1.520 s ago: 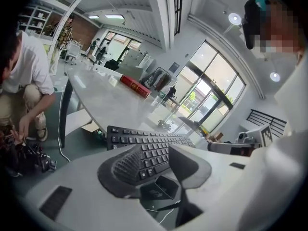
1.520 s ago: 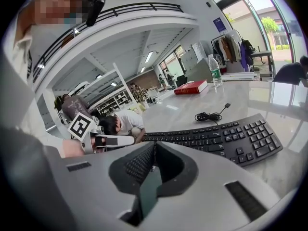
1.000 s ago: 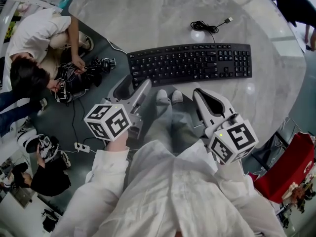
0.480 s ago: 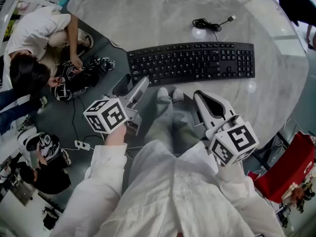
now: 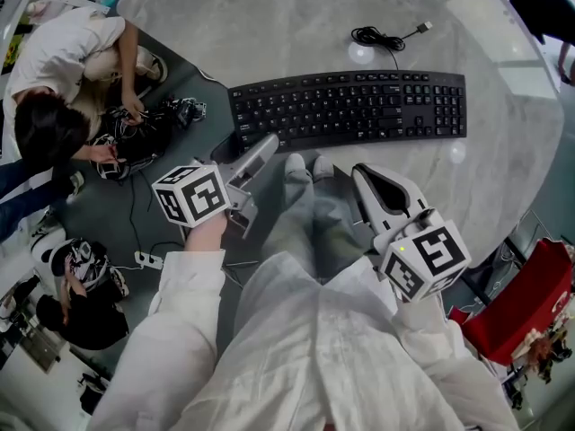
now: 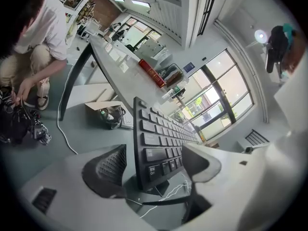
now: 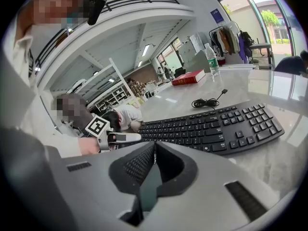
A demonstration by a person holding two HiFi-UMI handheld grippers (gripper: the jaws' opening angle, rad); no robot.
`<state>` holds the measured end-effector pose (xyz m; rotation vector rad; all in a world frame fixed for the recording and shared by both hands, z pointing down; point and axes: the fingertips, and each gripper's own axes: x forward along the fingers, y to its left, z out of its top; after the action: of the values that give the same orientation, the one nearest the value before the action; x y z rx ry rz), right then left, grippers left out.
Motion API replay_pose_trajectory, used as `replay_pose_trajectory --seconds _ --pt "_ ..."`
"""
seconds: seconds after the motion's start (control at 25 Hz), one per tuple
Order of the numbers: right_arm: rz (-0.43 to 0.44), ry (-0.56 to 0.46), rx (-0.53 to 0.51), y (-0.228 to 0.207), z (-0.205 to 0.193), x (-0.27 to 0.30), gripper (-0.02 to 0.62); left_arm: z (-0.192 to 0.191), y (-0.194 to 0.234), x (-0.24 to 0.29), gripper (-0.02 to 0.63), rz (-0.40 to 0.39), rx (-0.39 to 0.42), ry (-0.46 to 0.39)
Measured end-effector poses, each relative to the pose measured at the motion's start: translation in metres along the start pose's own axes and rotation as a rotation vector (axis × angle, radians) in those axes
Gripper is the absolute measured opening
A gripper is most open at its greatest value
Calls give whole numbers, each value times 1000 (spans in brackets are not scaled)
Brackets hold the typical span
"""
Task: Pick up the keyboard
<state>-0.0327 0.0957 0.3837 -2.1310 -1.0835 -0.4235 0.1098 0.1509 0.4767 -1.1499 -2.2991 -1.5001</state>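
While the wearer's white sleeves (image 5: 296, 348) fill the near edge of the head view, each hand holds a claw out over the wearer's shoes (image 5: 305, 167). The right claw (image 5: 364, 171) sits at the near right with its jaws pressed together and nothing between them, short of the keyboard (image 5: 350, 110) and not touching it. The left claw (image 5: 247, 144) reaches a little farther at the near left. Its jaws have just been opening and now stand wide, with the keyboard's left end between them. In the left gripper view neither pad presses on it. The black keyboard lies flat on the pale marbled surface (image 5: 296, 25) just beyond both claws, with its long side running left to right and its left end at the surface's rim. Beyond it, toward the right, its cable (image 5: 382, 37) lies coiled on the surface with the plug free. At the far left a person (image 5: 63, 70) in a white shirt crouches on the floor (image 5: 135, 214) over dark gear. In the right gripper view a red book (image 7: 187, 77) and a bottle (image 7: 209, 59) stand at the surface's far side.
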Motion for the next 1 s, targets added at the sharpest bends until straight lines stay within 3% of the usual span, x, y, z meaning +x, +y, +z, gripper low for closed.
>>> replay_pose_trajectory --seconds 0.44,1.0 --pt "-21 15 9 -9 -4 1 34 -2 -5 19 348 -84 -15 44" --pt "-38 1 24 -17 -2 1 34 -3 -6 30 348 -85 9 60"
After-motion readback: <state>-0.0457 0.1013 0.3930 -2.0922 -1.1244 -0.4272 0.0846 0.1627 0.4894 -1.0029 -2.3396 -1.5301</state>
